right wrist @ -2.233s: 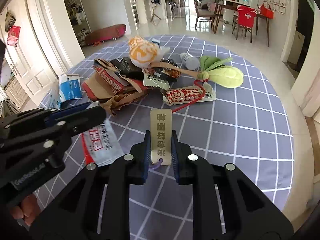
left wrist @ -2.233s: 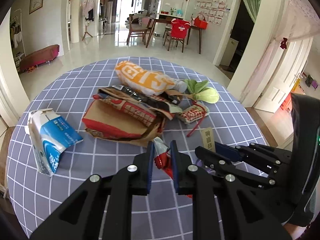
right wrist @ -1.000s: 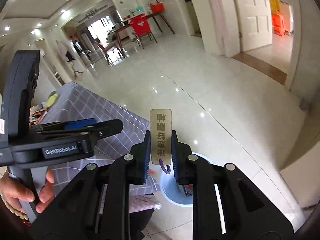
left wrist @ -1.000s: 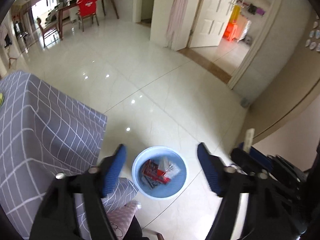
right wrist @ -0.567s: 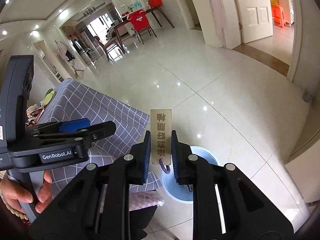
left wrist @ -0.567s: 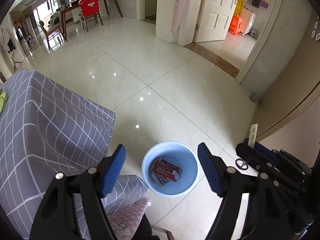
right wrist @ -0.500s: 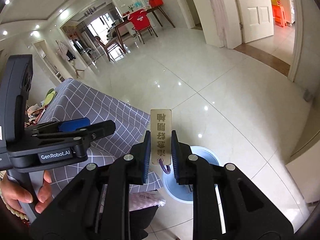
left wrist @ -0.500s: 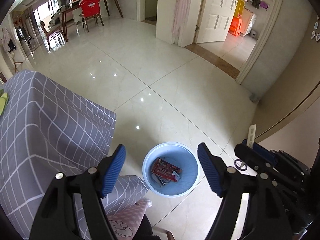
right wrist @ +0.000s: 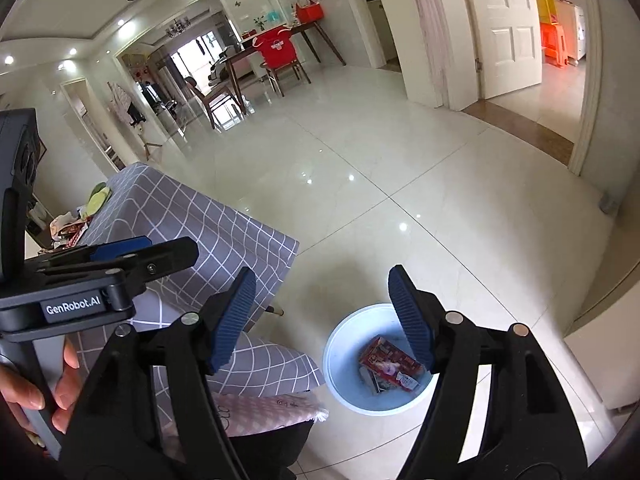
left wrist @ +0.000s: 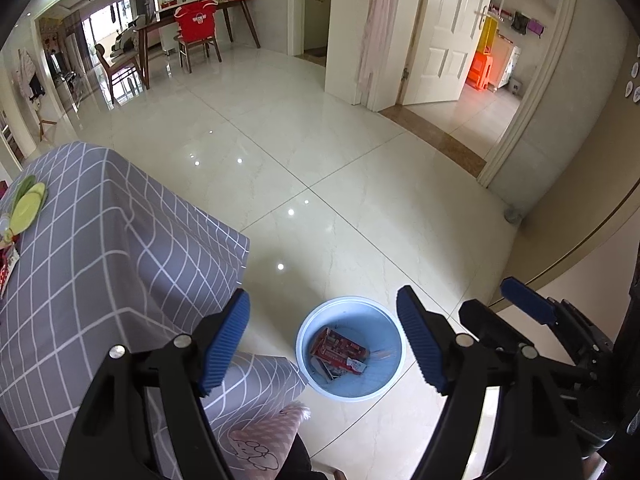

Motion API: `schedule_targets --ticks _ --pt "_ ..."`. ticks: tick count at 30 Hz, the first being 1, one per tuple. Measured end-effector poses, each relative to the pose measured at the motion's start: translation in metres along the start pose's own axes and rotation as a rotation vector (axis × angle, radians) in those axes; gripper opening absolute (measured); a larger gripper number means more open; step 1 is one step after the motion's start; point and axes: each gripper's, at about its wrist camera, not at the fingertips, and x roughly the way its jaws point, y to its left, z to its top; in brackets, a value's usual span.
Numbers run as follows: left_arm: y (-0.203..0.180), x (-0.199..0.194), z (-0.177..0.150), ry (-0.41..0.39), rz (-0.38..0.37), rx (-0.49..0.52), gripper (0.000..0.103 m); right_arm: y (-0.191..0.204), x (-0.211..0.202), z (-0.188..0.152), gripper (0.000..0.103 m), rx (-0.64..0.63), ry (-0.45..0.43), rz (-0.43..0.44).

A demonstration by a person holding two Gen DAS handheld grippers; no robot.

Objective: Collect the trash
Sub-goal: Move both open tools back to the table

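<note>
Both of my tools hang over the floor beside the tabletop (left wrist: 100, 248), pointing steeply down at the blue bin (left wrist: 350, 354). From the left hand-held gripper (left wrist: 324, 336) the bin sits straight ahead and below, framed in the gap between its two blue pads; that gripper is released, with nothing between the jaws. From the right hand-held gripper (right wrist: 322, 320) the bin lies ahead, below and a little toward its right finger, whose pad overlaps the bin's rim in the right wrist view. Its jaws are opening at this moment and I see nothing between them.

The collected trash is in the bin: a red printed wrapper (right wrist: 390, 358) lies flat on the bottom, its long axis running diagonally, with smaller scraps beside it. I cannot read its printing.

More trash waits on the tabletop, behind and to the left of both grippers: a yellow-green leafy piece (left wrist: 28, 204) and a cluttered pile (right wrist: 66, 228) at the far edge. I judge the coming move turns on swinging back leftward to that pile; the left hand-held gripper lies on that side, so it looks nearer.

The only legible writing is "GenRobot.AI" on the left gripper's body (right wrist: 74, 306), which a hand (right wrist: 24, 384) holds by its handle.
</note>
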Motion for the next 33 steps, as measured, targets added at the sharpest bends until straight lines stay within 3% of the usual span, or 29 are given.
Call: schedule_targets --ticks 8,14,23,27,33 --pt "0.014 -0.029 -0.007 -0.040 -0.003 -0.008 0.076 0.022 -0.017 0.005 0.069 -0.019 -0.020 0.018" --pt "0.047 -0.072 -0.016 -0.103 0.016 -0.046 0.078 0.068 -0.035 0.011 0.069 -0.080 -0.054 0.069" --pt "0.157 -0.145 -0.055 -0.205 0.236 -0.132 0.081 0.189 -0.038 0.009 0.069 -0.250 -0.046 0.211" --pt "0.223 -0.177 -0.082 -0.233 0.351 -0.228 0.082 0.252 -0.025 0.000 0.069 -0.339 -0.015 0.269" --pt "0.318 -0.209 -0.131 -0.246 0.466 -0.428 0.082 0.344 0.003 -0.022 0.069 -0.472 0.040 0.341"
